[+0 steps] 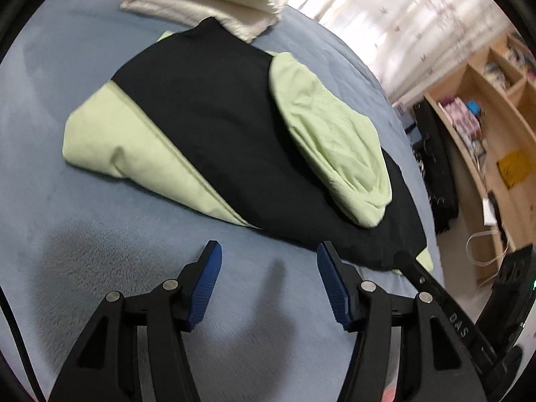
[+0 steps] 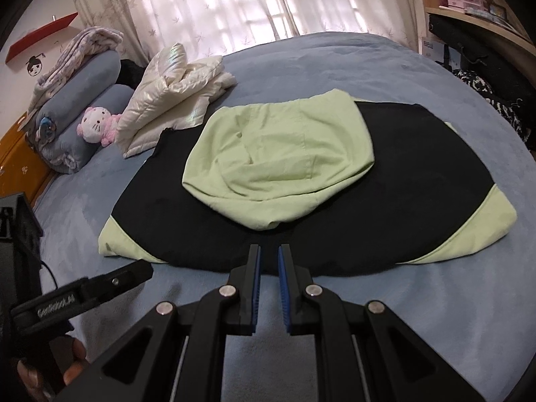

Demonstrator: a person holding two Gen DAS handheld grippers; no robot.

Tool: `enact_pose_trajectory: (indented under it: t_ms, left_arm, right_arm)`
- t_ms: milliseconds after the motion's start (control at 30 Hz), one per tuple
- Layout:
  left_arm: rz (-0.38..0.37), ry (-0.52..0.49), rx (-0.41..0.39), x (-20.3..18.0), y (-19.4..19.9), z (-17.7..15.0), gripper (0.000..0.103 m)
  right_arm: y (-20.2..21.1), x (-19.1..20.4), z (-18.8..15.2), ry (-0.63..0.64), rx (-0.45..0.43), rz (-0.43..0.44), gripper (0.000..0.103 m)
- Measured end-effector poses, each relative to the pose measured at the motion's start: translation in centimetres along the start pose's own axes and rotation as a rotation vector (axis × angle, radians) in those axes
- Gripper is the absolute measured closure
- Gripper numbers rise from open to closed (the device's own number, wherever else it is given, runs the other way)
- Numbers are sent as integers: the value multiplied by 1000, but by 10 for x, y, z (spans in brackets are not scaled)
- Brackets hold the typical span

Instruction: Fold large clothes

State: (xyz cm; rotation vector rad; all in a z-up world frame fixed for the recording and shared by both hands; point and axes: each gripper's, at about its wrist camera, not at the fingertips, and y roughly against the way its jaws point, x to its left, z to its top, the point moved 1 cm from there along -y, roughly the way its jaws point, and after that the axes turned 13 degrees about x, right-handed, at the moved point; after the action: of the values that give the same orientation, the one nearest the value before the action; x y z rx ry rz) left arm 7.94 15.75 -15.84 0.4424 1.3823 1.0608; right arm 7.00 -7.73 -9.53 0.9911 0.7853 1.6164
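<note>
Folded black-and-green hoodie lies smooth on plush blue bedspread.

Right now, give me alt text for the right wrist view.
A black and light green jacket lies folded on a blue bed, hood on top. The right tool, nearly closed and empty, hovers at its near edge; a white jacket lies behind.

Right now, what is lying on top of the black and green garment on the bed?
Its light green hood lies folded flat over the black back of the garment. The black cloth under the hood is covered, so I cannot see it. Nothing else rests on it.
</note>
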Motion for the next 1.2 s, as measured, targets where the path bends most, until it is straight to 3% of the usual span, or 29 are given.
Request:
enact_pose_trajectory:
  t_ms: [167, 467, 667, 733, 800, 833, 967, 1067, 1200]
  left_arm:
    - [-70, 76, -36, 18, -12, 10, 45]
    - [-88, 134, -103, 32, -34, 51, 45]
    - [-51, 166, -187, 30, -42, 86, 47]
    - [-39, 193, -210, 34, -43, 93, 59]
    - [7, 208, -225, 34, -47, 99, 77]
    - [20, 204, -231, 32, -48, 101, 79]
    - [106, 119, -287, 18, -39, 97, 89]
    - [185, 22, -346, -4, -29, 94, 92]
    - [299, -154, -446, -53, -15, 86, 94]
  right_arm:
    - [-6, 5, 3, 26, -11, 13, 93]
    - [-23, 6, 18, 45, -17, 18, 93]
    - [-31, 7, 47, 59, -54, 10, 93]
    - [-35, 9, 63, 64, -74, -12, 93]
    - [-43, 10, 81, 78, -96, -31, 93]
    - [-48, 11, 88, 82, -100, -49, 93]
    - [-81, 10, 106, 107, -73, -119, 93]
    - [-117, 5, 98, 104, 46, -103, 93]
    - [-118, 1, 90, 104, 24, -85, 93]
